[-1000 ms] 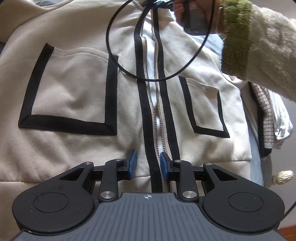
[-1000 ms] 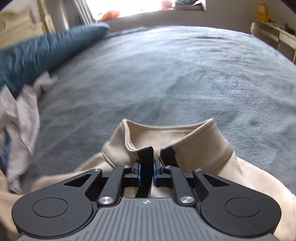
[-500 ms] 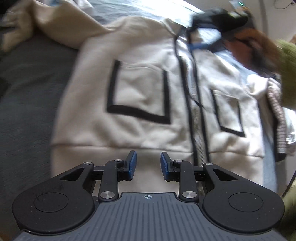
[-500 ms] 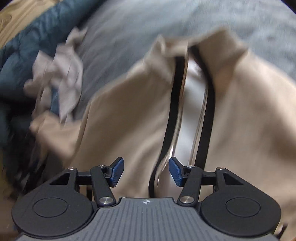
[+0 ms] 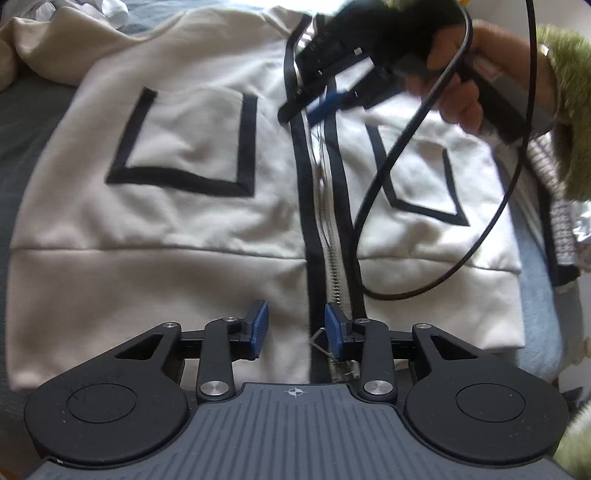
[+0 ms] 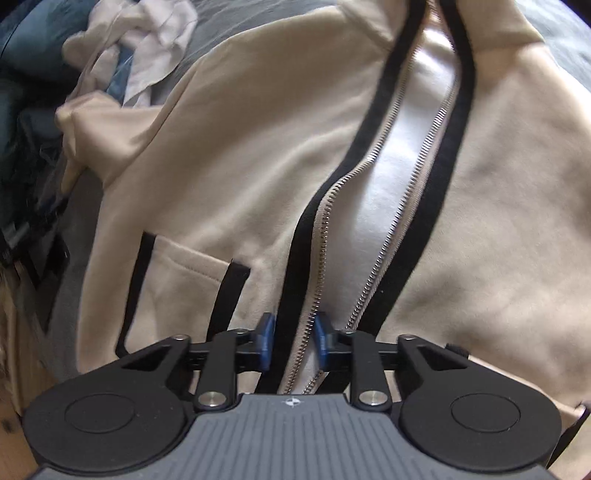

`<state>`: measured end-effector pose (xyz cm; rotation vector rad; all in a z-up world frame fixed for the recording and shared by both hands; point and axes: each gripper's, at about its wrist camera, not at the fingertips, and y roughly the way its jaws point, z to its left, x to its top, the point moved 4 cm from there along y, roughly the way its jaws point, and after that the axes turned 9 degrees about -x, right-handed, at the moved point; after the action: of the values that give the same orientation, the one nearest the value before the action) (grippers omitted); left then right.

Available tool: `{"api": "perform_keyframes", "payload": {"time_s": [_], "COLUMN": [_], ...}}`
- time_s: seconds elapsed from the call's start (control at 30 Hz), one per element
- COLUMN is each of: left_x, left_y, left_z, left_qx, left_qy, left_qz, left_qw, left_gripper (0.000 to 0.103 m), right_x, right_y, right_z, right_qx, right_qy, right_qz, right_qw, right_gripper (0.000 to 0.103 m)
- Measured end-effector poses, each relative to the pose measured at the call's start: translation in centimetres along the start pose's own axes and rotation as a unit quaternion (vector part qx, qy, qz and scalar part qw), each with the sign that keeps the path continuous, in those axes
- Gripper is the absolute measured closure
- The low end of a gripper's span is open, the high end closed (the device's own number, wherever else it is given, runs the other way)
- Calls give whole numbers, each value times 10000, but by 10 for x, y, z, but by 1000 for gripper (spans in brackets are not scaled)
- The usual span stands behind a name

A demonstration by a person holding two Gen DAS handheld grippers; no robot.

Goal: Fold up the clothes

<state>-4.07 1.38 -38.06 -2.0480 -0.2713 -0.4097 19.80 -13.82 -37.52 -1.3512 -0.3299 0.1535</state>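
A cream zip jacket [image 5: 184,266] with black trim lies front-up on the bed. My left gripper [image 5: 295,326] hovers at its hem. Its jaws are opening, with the black strip beside the zipper [image 5: 332,258] between them, untouched. Farther up the zipper, a hand [image 5: 458,96] in a fuzzy sleeve holds my right gripper [image 5: 325,107], blurred here. In the right wrist view, the right gripper [image 6: 293,336] points down at the jacket [image 6: 240,166]. Its jaws are closing around the left black trim and zipper teeth [image 6: 317,258]. The fabric there lies flat, not pinched.
A black cable [image 5: 391,162] loops over the jacket's right pocket [image 5: 417,177]. A knit garment [image 5: 557,221] lies at the jacket's right edge. Crumpled white clothes [image 6: 147,48] and a blue quilt [image 6: 33,33] sit past the shoulder. The grey bed cover [image 5: 22,147] surrounds everything.
The right gripper let go of the collar trim, opened wide, travelled down the zipper toward the pockets and narrowed again. The left gripper swung out leftwards, returned to the zipper at the hem and widened slightly.
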Motion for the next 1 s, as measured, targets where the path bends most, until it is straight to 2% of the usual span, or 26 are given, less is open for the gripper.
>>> {"api": "perform_keyframes", "payload": {"time_s": [0.07,0.17,0.27,0.33,0.43,0.5,0.57,0.63,0.7,0.77,0.83,0.87,0.9,0.93,1.0], "left_x": [0,0,6,13,21,22,18,10,1,-7,-14,-17,-21,-21,-19], "left_y": [-1,-17,-40,-59,-85,-93,-90,-84,-78,-75,-77,-78,-79,-83,-95], "left_z": [0,4,21,43,89,121,148,170,186,200,203,203,204,201,189], "left_qx": [57,269,703,1125,1708,1794,1415,779,168,-371,-673,-811,-948,-1068,-1278], "left_qy": [-161,-262,-334,-484,-968,-1423,-1872,-2418,-3046,-3599,-3937,-4097,-4254,-4322,-4313], "left_qz": [-93,-307,-648,-945,-1308,-1350,-1190,-1043,-947,-888,-839,-805,-770,-767,-816], "left_qw": [9998,9988,9949,9880,9718,9640,9648,9616,9476,9280,9129,9051,8967,8921,8894], "left_gripper": [70,70,70,70,70,70,69,69,69,70,81,92,97,98,100], "right_x": [-2,-5,-9,-9,-8,-8,-8,-6,-5,-4,-2,-1,-1,0,2], "right_y": [0,-3,-1,2,4,4,5,6,7,8,9,9,9,8,8], "right_z": [4,13,18,18,22,25,26,27,29,31,31,31,30,29,28], "right_qx": [-115,-502,-829,-960,-1114,-1247,-1357,-1420,-1499,-1572,-1603,-1615,-1619,-1620,-1628], "right_qy": [-237,-770,-1113,-1180,-1320,-1431,-1483,-1466,-1503,-1527,-1459,-1422,-1381,-1342,-1259], "right_qz": [-51,-163,-147,-76,7,70,142,212,257,290,326,342,354,363,390], "right_qw": [9996,9956,9902,9883,9850,9818,9795,9787,9769,9753,9757,9760,9765,9769,9778], "right_gripper": [94,96,96,96,96,96,96,96,96,96,96,96,96,95,94]}}
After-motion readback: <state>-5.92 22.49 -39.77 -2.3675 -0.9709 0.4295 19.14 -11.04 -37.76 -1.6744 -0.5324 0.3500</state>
